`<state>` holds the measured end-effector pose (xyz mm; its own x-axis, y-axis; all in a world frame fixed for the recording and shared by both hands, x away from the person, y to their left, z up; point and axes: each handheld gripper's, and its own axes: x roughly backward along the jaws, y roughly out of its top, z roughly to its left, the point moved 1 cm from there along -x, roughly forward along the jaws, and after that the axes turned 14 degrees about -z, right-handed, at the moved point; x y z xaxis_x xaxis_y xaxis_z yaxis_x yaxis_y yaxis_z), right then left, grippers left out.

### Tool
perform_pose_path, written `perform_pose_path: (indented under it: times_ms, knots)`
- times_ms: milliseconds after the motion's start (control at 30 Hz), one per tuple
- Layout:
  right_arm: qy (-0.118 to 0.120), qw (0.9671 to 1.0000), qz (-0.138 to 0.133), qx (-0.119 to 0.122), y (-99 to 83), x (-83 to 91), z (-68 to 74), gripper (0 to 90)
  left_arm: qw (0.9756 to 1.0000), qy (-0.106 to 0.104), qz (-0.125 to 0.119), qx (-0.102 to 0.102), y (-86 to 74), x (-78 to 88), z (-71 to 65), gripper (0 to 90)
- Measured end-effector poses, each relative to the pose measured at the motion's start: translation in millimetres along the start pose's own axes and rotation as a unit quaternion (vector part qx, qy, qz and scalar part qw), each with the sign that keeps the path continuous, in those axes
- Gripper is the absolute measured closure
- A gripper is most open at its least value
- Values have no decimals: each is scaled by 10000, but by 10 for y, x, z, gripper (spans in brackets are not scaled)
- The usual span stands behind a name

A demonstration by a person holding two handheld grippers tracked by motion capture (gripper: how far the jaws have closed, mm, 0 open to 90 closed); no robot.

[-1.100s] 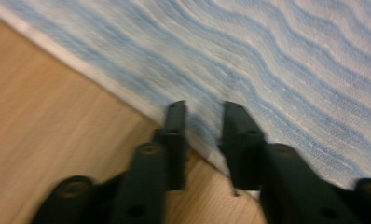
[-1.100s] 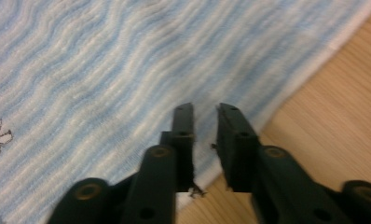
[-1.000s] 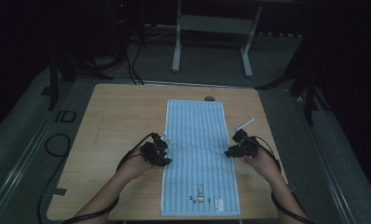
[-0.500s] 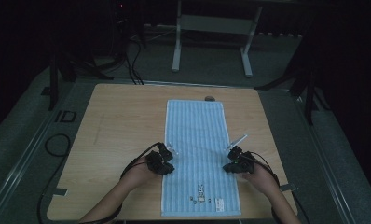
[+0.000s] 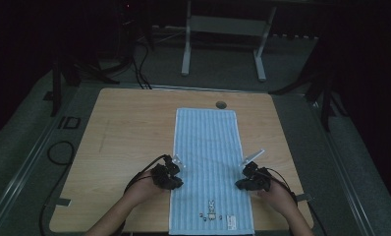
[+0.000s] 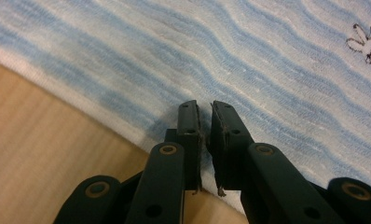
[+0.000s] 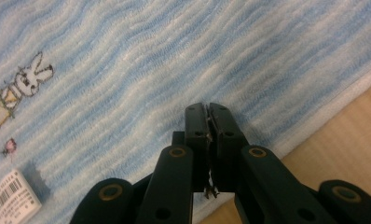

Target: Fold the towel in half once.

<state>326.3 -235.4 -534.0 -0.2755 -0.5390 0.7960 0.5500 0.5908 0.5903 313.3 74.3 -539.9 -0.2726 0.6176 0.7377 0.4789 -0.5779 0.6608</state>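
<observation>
A light blue striped towel (image 5: 206,147) lies flat and lengthwise on the wooden table (image 5: 129,128). A small rabbit print (image 5: 211,210) and a white label (image 5: 231,222) mark its near end. My left gripper (image 5: 175,181) is at the towel's left edge. In the left gripper view its tips (image 6: 204,109) hover just inside the towel (image 6: 267,56) hem; the jaws have just been closing, leaving a hairline gap with no cloth in it. My right gripper (image 5: 241,185) is at the right edge. Its tips (image 7: 208,109) are shut over the towel (image 7: 127,70), holding nothing.
A round cable hole (image 5: 221,104) sits in the table just beyond the towel's far end. A metal stand (image 5: 223,44) is on the floor behind the table, and cables (image 5: 61,152) loop off its left side. Bare wood flanks the towel.
Both hands have slid along the towel's long edges toward the near end of the table and come lower. Both pairs of jaws have closed from partly open.
</observation>
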Motion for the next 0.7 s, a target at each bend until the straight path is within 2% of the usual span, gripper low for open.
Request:
perform_pose_path:
  times_ms: [300, 467, 633, 700]
  knots:
    - [-2, 9999, 18, 129, -91, 40, 173, 863, 9998, -124, 104, -144, -88, 61, -148, 810]
    - [73, 9999, 51, 132, -116, 54, 214, 857, 9994, -208, 193, -209, -104, 75, -211, 805]
    - [54, 9997, 26, 221, -19, 128, 196, 847, 9989, -231, 276, -297, -35, 120, -203, 786]
    - [6, 9997, -66, 235, 70, 194, 139, 843, 9990, -147, 249, -331, 24, 167, -165, 767]
